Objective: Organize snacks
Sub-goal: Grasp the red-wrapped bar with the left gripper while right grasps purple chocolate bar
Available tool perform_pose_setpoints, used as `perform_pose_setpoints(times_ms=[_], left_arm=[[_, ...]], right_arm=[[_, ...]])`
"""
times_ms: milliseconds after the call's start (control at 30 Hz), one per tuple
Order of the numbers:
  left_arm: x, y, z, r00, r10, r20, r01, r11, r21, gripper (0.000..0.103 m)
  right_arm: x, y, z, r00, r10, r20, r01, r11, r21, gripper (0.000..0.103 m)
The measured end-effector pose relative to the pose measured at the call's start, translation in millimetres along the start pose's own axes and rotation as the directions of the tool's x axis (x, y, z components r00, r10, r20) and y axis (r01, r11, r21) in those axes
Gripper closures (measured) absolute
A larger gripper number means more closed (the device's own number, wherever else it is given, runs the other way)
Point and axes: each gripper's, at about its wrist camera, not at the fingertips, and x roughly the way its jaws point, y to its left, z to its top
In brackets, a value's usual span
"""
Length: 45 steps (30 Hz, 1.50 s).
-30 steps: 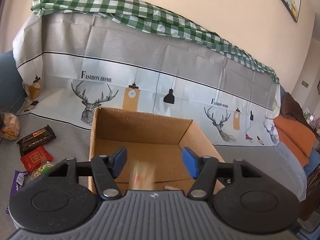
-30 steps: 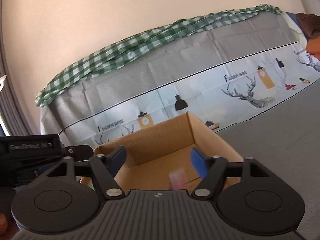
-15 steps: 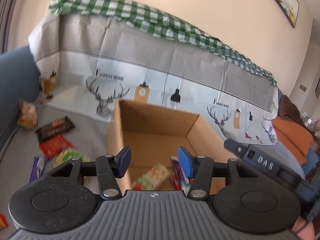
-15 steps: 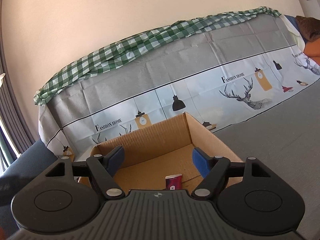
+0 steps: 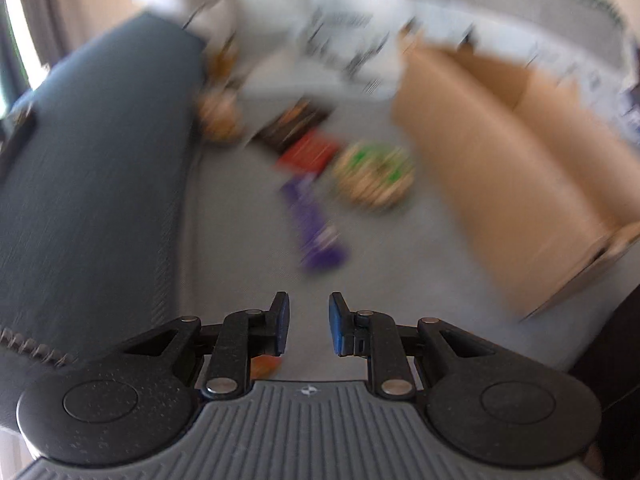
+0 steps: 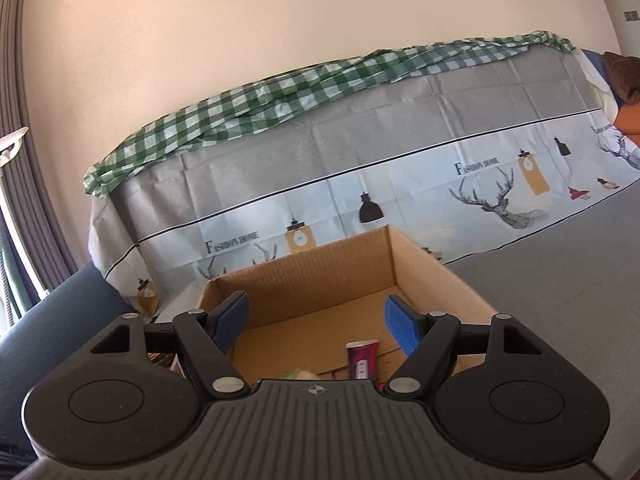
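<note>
left hand-held gripper closing, nothing between its narrowed jaws, snacks blurred — right hand-held gripper spread, empty

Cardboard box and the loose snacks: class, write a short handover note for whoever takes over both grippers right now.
Left gripper: empty, jaws just narrowed to a small gap, aimed down at the loose snacks; its view is blurred.
Right gripper: open, empty, over the near edge of the cardboard box.
Done: a dark red packet and a pale snack lie in the box.
Left: purple bar, round green-and-tan pack, red packet, dark bar and an orange-brown bag, all on the grey surface beside the box.
</note>
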Motion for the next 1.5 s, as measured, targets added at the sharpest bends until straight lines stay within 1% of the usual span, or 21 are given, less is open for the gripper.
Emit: perform_pose_setpoints(times_ms=[67, 133, 167, 267, 333, 400, 467, 533, 600, 700, 733, 800, 867, 967, 1000, 1100, 1200, 1267, 1333, 1400, 1500], left_arm=[[9.8, 11.6, -2.8, 0.998, 0.015, -0.063, -0.017, 1.000, -0.025, 0.076], [17.9, 13.5, -3.1, 0.993, 0.040, -0.110, -0.040, 0.999, 0.002, 0.059], [21.8, 12.9, -2.8, 0.990, 0.049, -0.136, -0.047, 0.999, 0.017, 0.056], [31.2, 15.8, -1.8, 0.980, 0.080, -0.185, -0.075, 0.997, 0.029, 0.056], [38.8, 17.0, -3.5, 0.967, 0.079, -0.243, -0.076, 0.997, 0.020, 0.057], [45.8, 16.6, -3.8, 0.955, 0.085, -0.285, -0.078, 0.996, 0.035, 0.059], [47.8, 17.2, -3.4, 0.952, 0.080, -0.295, -0.070, 0.997, 0.045, 0.060], [47.7, 23.4, -5.4, 0.957, 0.043, -0.288, -0.041, 0.999, 0.015, 0.076], [44.6, 30.4, -9.3, 0.965, 0.020, -0.260, -0.028, 0.999, -0.030, 0.082], [35.3, 42.5, -12.8, 0.981, -0.052, -0.186, 0.030, 0.993, -0.116, 0.084], [31.6, 45.5, -13.4, 0.984, -0.072, -0.160, 0.049, 0.989, -0.142, 0.084], [23.9, 51.5, -14.4, 0.989, -0.108, -0.102, 0.087, 0.977, -0.193, 0.084], [18.4, 55.5, -15.0, 0.991, -0.121, -0.064, 0.102, 0.966, -0.238, 0.084], [16.1, 56.5, -11.0, 0.992, -0.121, -0.025, 0.108, 0.948, -0.299, 0.084], [16.9, 57.6, -9.3, 0.992, -0.125, -0.019, 0.113, 0.942, -0.317, 0.084], [26.7, 54.5, 0.3, 0.989, -0.145, -0.037, 0.123, 0.927, -0.354, 0.084], [36.4, 51.9, 2.7, 0.986, -0.147, -0.084, 0.108, 0.928, -0.356, 0.084], [40.6, 51.5, 2.8, 0.984, -0.146, -0.101, 0.102, 0.930, -0.353, 0.084], [48.0, 51.8, 3.3, 0.983, -0.147, -0.109, 0.099, 0.929, -0.356, 0.084], [49.0, 51.4, 3.1, 0.983, -0.143, -0.114, 0.094, 0.930, -0.355, 0.084], [50.6, 51.6, 2.9, 0.983, -0.137, -0.119, 0.087, 0.931, -0.355, 0.084]], right_arm=[[-0.7, 8.3, -1.5, 1.000, 0.013, -0.009, -0.013, 1.000, -0.005, 0.027], [-1.9, 18.8, -2.8, 0.999, 0.032, -0.018, -0.032, 0.999, -0.012, 0.027], [-2.5, 24.3, -3.3, 0.999, 0.043, -0.022, -0.043, 0.999, -0.017, 0.027], [-2.4, 44.1, -7.6, 0.995, 0.087, -0.050, -0.090, 0.995, -0.049, 0.027], [-2.1, 59.1, -11.5, 0.990, 0.121, -0.075, -0.127, 0.988, -0.085, 0.027], [-2.6, 73.9, -15.1, 0.985, 0.150, -0.090, -0.161, 0.979, -0.126, 0.026], [-2.9, 87.2, -18.9, 0.980, 0.171, -0.099, -0.185, 0.970, -0.160, 0.026], [-1.6, 99.1, -22.6, 0.976, 0.188, -0.109, -0.206, 0.961, -0.185, 0.026], [0.0, 110.2, -26.1, 0.972, 0.203, -0.119, -0.224, 0.953, -0.204, 0.026], [1.0, 127.0, -32.3, 0.962, 0.240, -0.132, -0.265, 0.936, -0.231, 0.027], [1.7, 132.7, -34.8, 0.958, 0.253, -0.139, -0.280, 0.930, -0.238, 0.029], [4.3, 145.1, -40.8, 0.944, 0.287, -0.165, -0.321, 0.913, -0.250, 0.036], [7.7, 158.4, -48.2, 0.928, 0.317, -0.196, -0.362, 0.894, -0.266, 0.046], [15.2, 176.1, -59.5, 0.907, 0.348, -0.238, -0.408, 0.869, -0.281, 0.057], [19.6, 181.6, -64.3, 0.899, 0.355, -0.257, -0.421, 0.862, -0.282, 0.059], [39.0, 197.3, -78.1, 0.884, 0.346, -0.314, -0.436, 0.852, -0.289, 0.062], [62.1, 206.7, -91.4, 0.878, 0.316, -0.359, -0.427, 0.857, -0.289, 0.062], [79.9, 211.8, -101.1, 0.876, 0.277, -0.395, -0.402, 0.871, -0.282, 0.062], [96.1, 214.6, -110.5, 0.865, 0.247, -0.437, -0.385, 0.885, -0.262, 0.061], [111.8, 218.0, -121.2, 0.848, 0.221, -0.482, -0.376, 0.891, -0.253, 0.061], [131.0, 223.2, -134.9, 0.834, 0.186, -0.520, -0.358, 0.898, -0.254, 0.057]])
